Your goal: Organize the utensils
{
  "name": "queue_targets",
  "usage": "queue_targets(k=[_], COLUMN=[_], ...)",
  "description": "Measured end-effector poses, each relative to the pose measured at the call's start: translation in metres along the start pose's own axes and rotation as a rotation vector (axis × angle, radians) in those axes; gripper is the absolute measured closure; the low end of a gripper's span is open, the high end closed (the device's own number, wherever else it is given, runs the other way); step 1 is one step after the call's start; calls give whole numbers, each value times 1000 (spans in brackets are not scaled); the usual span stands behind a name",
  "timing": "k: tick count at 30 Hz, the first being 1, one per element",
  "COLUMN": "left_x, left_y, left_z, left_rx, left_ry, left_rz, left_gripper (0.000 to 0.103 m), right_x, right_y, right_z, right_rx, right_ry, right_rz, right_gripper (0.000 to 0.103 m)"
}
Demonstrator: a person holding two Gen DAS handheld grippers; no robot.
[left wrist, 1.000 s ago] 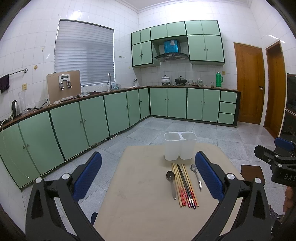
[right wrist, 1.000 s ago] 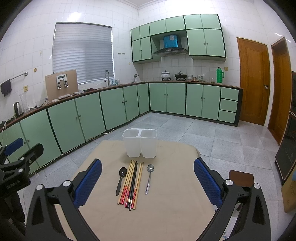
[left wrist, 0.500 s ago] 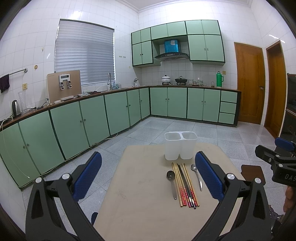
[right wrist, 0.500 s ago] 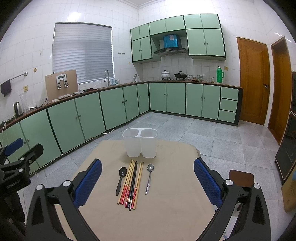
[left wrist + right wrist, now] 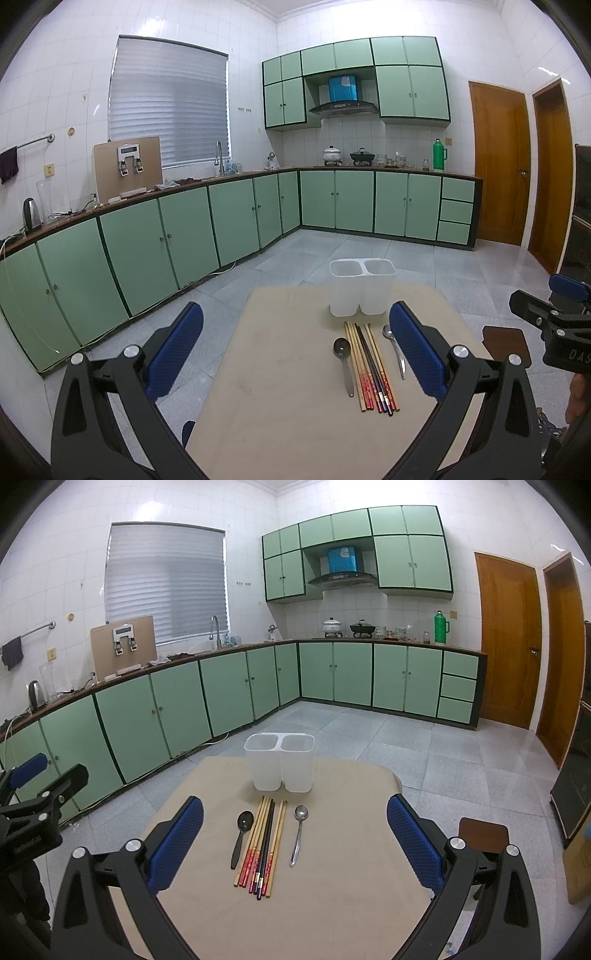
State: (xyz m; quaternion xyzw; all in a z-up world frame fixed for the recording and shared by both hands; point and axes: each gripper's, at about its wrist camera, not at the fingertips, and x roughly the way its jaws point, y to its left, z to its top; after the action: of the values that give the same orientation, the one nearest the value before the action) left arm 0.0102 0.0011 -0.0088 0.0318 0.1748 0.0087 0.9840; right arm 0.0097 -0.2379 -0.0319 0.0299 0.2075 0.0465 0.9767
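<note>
Lying loose: two spoons (image 5: 299, 832), one two-cup holder (image 5: 279, 764).

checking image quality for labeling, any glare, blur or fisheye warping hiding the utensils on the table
Left wrist view: sharp, the bundle of wooden chopsticks evenly lit, though the blue pad covers part of the silver metal spoon. Right wrist view: counters bow from fisheye, glare only on the white wall tiles.

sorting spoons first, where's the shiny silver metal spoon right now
In the right wrist view the silver metal spoon lies flat on the beige table, just right of the chopstick bundle, in front of the white two-compartment holder.
</note>
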Motion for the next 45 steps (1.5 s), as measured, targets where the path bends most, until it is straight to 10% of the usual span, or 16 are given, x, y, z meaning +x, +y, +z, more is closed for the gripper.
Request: queue_targets(k=[11,21,32,45], left_x=[33,147,258,295], left_y=[2,2,3,-10], left_z=[1,-22,-67,-86], left_rx=[10,43,52,62], left_ry=[48,245,454,531], left_rz=[6,32,21,-39], left_gripper=[5,5,5,5], right_x=[38,148,292,351], right_y=[-4,-19,-30,-20], right_z=[9,0,-36,-63], right_rx=[1,11,11,14], right_ry=[45,218,464,587], right_rz=[-4,9,42,77], right_gripper=[6,7,35,68])
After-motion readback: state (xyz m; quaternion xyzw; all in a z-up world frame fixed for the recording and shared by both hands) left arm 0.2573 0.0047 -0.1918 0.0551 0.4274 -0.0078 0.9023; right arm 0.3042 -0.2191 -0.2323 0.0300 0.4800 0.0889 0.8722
